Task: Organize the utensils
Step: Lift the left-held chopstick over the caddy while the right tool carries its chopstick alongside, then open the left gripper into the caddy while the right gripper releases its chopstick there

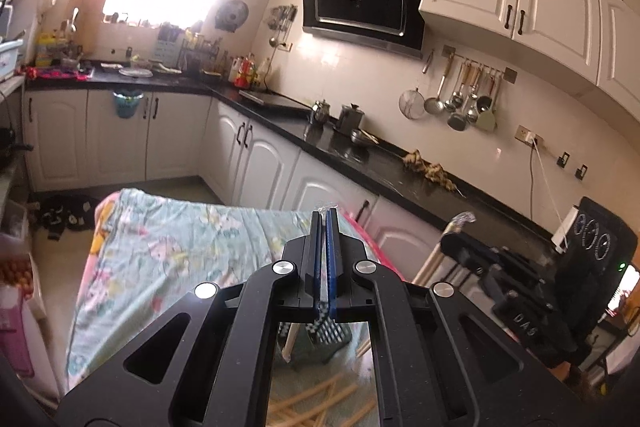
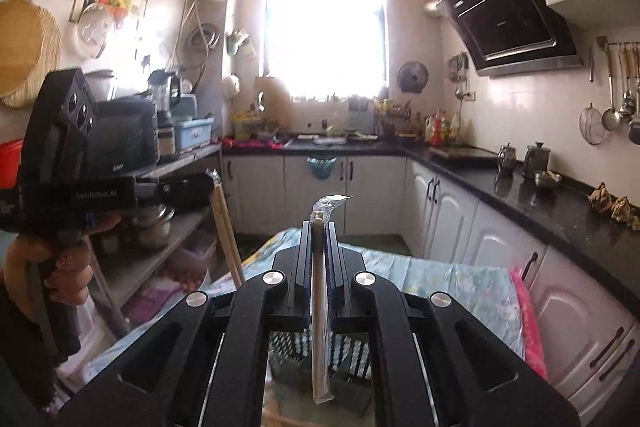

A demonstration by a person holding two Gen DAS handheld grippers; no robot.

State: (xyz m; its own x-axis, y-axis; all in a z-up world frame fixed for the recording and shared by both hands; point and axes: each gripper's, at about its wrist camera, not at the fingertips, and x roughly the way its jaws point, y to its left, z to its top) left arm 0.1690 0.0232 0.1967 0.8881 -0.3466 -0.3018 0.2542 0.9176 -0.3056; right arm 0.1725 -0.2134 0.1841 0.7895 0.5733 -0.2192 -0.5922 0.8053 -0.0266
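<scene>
Black stone runs along the kitchen's L-shaped table (image 1: 352, 163) on my right, with white cabinet doors beneath it, and the floral pastel cloth over the low table (image 1: 168, 239) fills the space ahead of both rigs, its far edge falling away toward the floor. Between those two there is only a narrow aisle, so I judge the freest room for moving is up and over the cloth rather than sideways toward the cabinets. Below my tongs sits the dark slotted plastic utensil basket (image 2: 352, 363), and a loose scatter of pale wooden chopsticks (image 1: 316, 399) lies beside it. My right tongs (image 2: 319, 223) are clamped on a pale chopstick sealed in a clear plastic sleeve (image 2: 321, 307), gripped near its top so that the crimped film end pokes out above the pads and the long shaft hangs down toward the basket. My left tongs (image 1: 326, 215) are pressed together; from the right camera a pair of wooden chopsticks in film (image 2: 226, 227) hangs from their tip, pinched at the very end. These pieces look light and stiff, but I expect the film to be slippery, and a grip this close to the end lets the shaft swing, so a hold further down on the wood itself would be steadier.
</scene>
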